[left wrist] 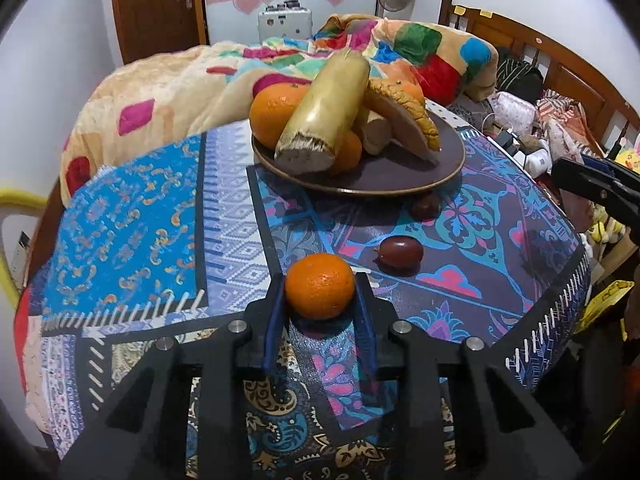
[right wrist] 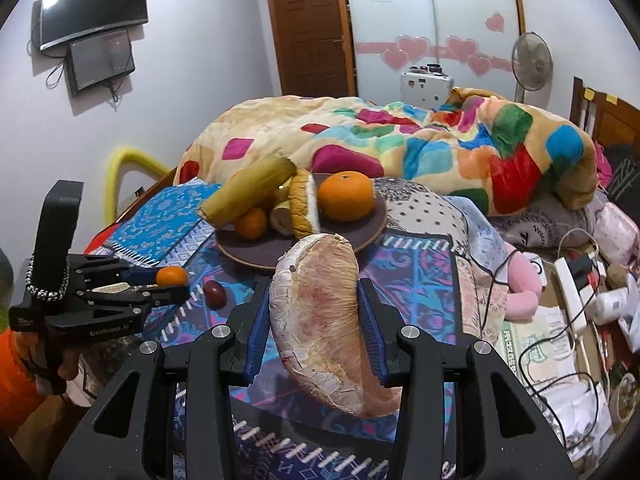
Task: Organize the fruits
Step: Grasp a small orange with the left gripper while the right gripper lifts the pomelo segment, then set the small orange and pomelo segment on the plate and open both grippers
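My left gripper (left wrist: 320, 292) is shut on a small orange (left wrist: 320, 285), low over the patterned cloth; it also shows in the right wrist view (right wrist: 172, 282). My right gripper (right wrist: 314, 304) is shut on a large pale fruit wedge (right wrist: 320, 320), held above the table in front of the plate. The brown plate (left wrist: 400, 176) holds a big orange (left wrist: 274, 114), a yellow-green cylinder (left wrist: 326, 108), a small orange, a yellow-skinned wedge (left wrist: 404, 120) and a beige piece. Two dark red fruits (left wrist: 400, 253) (left wrist: 426, 205) lie on the cloth between the plate and my left gripper.
A patterned cloth (left wrist: 132, 236) covers the table. A bright quilt (right wrist: 400, 140) is piled behind the plate. Cables, a power strip (right wrist: 572, 296) and clutter lie to the right. A yellow tube (right wrist: 120, 172) stands at the left.
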`<state>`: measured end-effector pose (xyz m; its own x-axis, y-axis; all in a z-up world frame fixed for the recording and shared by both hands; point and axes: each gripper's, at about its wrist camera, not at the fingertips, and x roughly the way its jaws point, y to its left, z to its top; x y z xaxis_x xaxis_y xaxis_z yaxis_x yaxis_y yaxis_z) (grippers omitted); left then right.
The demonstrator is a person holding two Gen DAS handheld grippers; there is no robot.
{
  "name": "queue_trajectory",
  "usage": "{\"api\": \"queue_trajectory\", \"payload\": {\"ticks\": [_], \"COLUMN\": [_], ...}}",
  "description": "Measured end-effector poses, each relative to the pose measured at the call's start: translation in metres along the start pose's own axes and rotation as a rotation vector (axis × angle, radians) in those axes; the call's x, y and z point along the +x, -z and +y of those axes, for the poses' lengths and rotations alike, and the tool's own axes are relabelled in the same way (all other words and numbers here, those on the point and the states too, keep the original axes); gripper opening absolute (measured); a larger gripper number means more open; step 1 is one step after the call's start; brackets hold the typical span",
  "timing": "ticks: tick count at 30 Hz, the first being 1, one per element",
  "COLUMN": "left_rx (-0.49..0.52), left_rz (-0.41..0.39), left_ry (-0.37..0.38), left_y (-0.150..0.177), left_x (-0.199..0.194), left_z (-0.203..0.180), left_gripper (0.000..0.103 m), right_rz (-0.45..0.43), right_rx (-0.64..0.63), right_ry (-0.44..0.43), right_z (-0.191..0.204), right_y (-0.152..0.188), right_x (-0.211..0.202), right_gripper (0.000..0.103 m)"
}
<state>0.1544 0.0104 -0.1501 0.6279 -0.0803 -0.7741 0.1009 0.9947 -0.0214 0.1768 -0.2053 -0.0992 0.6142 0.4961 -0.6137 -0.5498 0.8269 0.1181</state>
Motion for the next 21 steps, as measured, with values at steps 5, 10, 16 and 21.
{"api": "queue_trajectory", "payload": {"ticks": [5, 10, 16, 21], "left_rx": [-0.008, -0.005, 0.002, 0.012], "left_rz": [-0.039, -0.079, -0.107, -0.116], "left_ry": [0.027, 0.045, 0.071, 0.083], "left_y": [-0.010, -0.030, -0.052, -0.067], "left_x": [-0.013, -0.020, -0.017, -0.007], "left_z": [-0.004, -0.009, -0.017, -0.022], "left_gripper": [0.033, 0.033, 0.033, 0.033], "right_rz": [-0.005, -0.032, -0.073, -0.095], "right_rx": [0.026, 0.034, 0.022, 0.016], "right_ry": [0.006, 0.005, 0.008, 0.013], "right_z": [-0.010, -0.012, -0.008, -0.006], "right_y": [-0.002, -0.013, -0.033, -0.051], "right_x": [0.001, 0.002, 0.005, 0.015], "right_gripper": [0.038, 0.038, 0.038, 0.038]}}
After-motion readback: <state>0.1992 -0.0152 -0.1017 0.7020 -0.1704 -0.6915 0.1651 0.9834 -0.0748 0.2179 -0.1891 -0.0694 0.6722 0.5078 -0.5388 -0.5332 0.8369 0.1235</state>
